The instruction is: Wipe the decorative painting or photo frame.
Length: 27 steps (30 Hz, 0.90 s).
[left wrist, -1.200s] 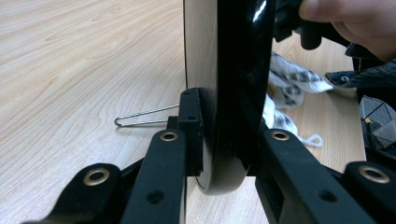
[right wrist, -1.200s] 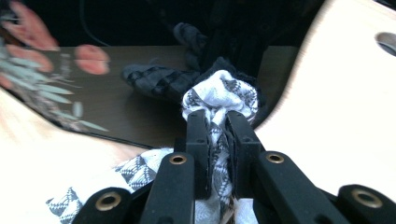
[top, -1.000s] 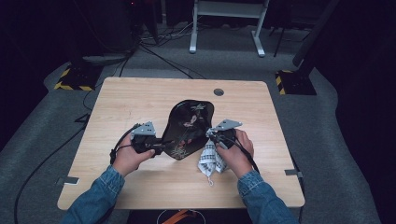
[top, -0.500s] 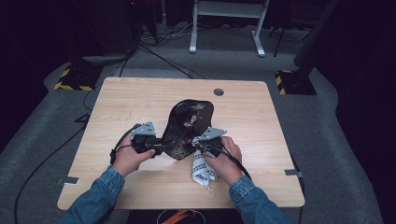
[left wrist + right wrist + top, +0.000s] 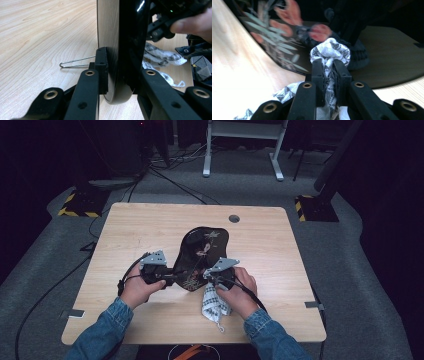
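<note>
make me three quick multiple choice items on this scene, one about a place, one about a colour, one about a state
1. Where is the patterned cloth?
A. in the right gripper
B. at the table's far edge
C. on the floor

2. What colour is the tray's top?
A. plain white
B. glossy black with flowers
C. bright yellow

3. How is the left gripper?
A. open in the air
B. lying loose on the table
C. clamped on the tray's rim

Answers: 1 A, the right gripper view shows cloth bunched between its jaws; 2 B, the high view shows it; 3 C, the left gripper view shows the rim pinched.
</note>
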### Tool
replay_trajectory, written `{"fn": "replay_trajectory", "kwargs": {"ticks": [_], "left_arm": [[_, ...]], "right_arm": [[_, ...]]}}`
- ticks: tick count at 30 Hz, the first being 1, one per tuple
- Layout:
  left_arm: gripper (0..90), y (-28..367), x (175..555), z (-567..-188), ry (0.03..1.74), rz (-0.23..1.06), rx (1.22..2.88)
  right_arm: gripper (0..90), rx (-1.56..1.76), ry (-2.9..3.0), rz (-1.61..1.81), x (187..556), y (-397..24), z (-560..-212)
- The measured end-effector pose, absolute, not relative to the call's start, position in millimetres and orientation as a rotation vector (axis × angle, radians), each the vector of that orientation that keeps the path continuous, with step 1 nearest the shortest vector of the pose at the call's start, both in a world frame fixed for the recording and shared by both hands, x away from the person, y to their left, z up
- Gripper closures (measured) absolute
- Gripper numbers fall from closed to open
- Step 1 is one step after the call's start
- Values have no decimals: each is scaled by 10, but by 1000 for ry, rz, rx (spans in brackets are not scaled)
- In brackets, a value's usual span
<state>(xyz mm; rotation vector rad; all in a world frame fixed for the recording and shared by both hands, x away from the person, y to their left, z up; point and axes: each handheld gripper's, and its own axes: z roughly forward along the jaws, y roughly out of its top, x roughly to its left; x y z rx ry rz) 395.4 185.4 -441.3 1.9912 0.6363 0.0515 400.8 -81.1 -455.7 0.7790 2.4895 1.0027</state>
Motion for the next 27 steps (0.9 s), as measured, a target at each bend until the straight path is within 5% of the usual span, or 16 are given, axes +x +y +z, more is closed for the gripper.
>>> {"fn": "replay_trajectory", "kwargs": {"ticks": [16, 27], "left_arm": [[767, 1852, 3955, -4413, 636, 44, 1990], [765, 1847, 3950, -4411, 643, 46, 1991]], "right_arm": [[817, 962, 2369, 985, 4242, -1202, -4525], [817, 861, 2452, 985, 4090, -954, -4624]]}}
